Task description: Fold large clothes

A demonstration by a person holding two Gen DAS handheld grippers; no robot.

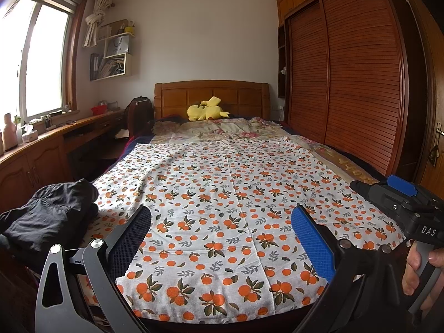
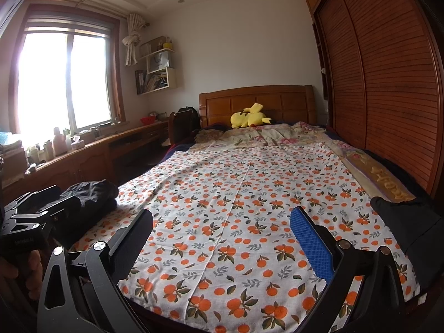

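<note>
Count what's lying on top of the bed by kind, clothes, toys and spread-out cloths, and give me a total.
Dark clothes: 2, a crumpled black garment at the left edge and a black garment at the right edge.
Yellow plush toys: 1, by the headboard.
Orange-fruit-print white cloths: 1, spread flat.
Total: 4

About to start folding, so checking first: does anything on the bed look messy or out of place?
The dark garment lies crumpled at the bed's left edge, and another dark cloth lies at the right edge. The orange-print sheet lies flat.
</note>
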